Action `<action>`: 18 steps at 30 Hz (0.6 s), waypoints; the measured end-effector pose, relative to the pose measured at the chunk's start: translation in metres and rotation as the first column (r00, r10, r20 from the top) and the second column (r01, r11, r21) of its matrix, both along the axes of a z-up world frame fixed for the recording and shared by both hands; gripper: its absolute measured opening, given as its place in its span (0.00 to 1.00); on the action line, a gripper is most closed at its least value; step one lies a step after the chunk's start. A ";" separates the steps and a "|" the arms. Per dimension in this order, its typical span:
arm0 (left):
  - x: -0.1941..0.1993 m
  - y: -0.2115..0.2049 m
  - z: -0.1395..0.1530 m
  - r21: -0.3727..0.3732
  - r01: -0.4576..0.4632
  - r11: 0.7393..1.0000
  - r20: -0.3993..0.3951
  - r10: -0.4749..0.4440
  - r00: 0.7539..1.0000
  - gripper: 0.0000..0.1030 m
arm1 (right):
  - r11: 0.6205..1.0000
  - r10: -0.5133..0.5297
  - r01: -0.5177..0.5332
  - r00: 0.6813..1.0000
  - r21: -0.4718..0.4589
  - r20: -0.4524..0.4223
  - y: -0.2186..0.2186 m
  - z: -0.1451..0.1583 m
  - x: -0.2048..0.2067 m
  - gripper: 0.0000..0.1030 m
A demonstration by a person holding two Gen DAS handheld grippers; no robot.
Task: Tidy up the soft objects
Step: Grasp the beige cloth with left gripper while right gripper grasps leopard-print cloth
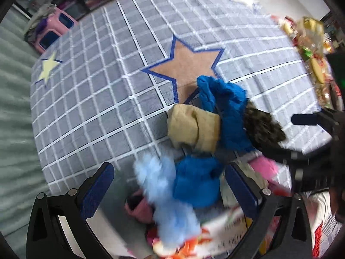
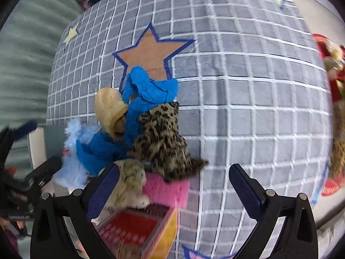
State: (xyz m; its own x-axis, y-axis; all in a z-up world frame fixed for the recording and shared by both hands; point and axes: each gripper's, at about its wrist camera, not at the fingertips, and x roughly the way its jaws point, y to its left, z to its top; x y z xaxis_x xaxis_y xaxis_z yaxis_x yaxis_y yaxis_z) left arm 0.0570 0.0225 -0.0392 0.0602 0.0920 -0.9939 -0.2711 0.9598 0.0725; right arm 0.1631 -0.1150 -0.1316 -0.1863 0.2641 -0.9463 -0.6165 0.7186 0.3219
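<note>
**A:** Jaws on both grippers spread wide, nothing pinched. Where's the pile?

**B:** Soft pile (image 1: pixel 200 142) sits dead ahead of the left gripper (image 1: pixel 170 190); right gripper (image 2: pixel 174 192) has it off left.

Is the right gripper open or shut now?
Open. The right gripper has its two blue fingers spread wide, with nothing clamped between them.
</note>
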 end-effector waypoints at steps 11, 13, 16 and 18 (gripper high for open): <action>0.033 0.005 -0.049 -0.021 -0.030 0.999 -0.103 0.028 0.994 1.00 | 0.975 -0.060 0.090 0.987 -0.201 0.151 -0.035 -0.049 0.047 0.99; 0.034 0.005 -0.055 -0.020 -0.031 0.999 -0.113 0.028 0.993 1.00 | 0.967 -0.127 0.155 0.981 -0.204 0.145 -0.058 -0.049 0.062 0.99; 0.034 0.007 -0.066 -0.032 -0.053 0.998 -0.133 0.049 0.990 1.00 | 0.979 -0.170 0.179 0.980 -0.097 0.100 -0.073 -0.035 0.065 0.99; 0.034 0.009 -0.072 -0.033 -0.070 0.997 -0.140 0.065 0.988 0.99 | 0.989 -0.138 0.141 0.988 -0.037 0.065 -0.067 -0.030 0.058 0.99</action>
State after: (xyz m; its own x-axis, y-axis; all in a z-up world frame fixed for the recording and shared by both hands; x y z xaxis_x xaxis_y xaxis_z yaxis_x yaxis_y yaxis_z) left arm 0.0912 0.0313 -0.1113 -0.0840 0.0536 -0.9950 -0.3255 0.9423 0.0782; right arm 0.2212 -0.1822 -0.1611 -0.0904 0.2436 -0.9657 -0.5270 0.8110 0.2539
